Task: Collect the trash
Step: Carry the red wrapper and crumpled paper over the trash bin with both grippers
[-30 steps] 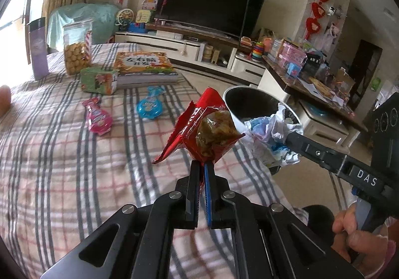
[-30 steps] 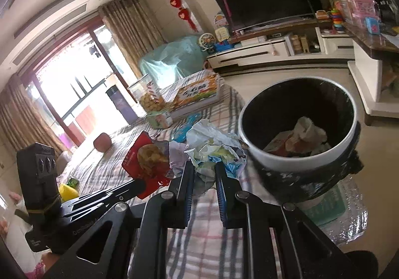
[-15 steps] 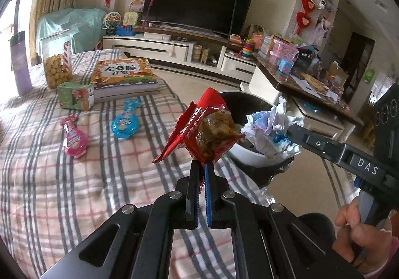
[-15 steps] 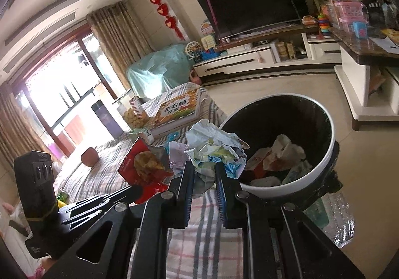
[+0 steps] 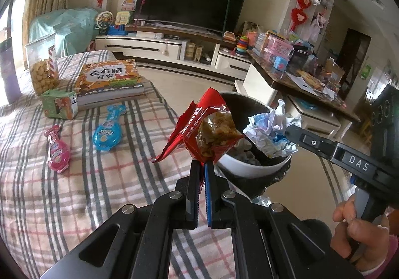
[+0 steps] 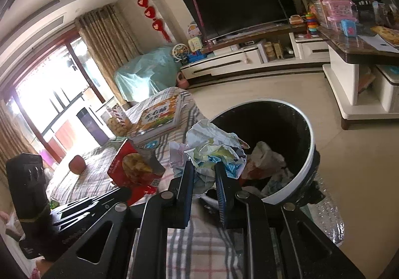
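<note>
The left tool [image 5: 202, 166], at lower centre of its view, is clamped on a red snack packet [image 5: 207, 133] held up against the trash bin's [image 5: 249, 169] near rim. The right tool [image 6: 205, 174] grips a crumpled paper wad [image 6: 214, 148] at the bin's left edge, above the plaid-covered desk [image 5: 74, 179].

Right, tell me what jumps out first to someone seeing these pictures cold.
First, the red snack wrapper pinched upright in the left gripper, centre frame above the plaid tablecloth. Beside it, the right gripper clamps a crumpled paper wad at the rim of the white-rimmed trash bin, which already holds rubbish. Behind, a big dark television fills the far wall.
</note>
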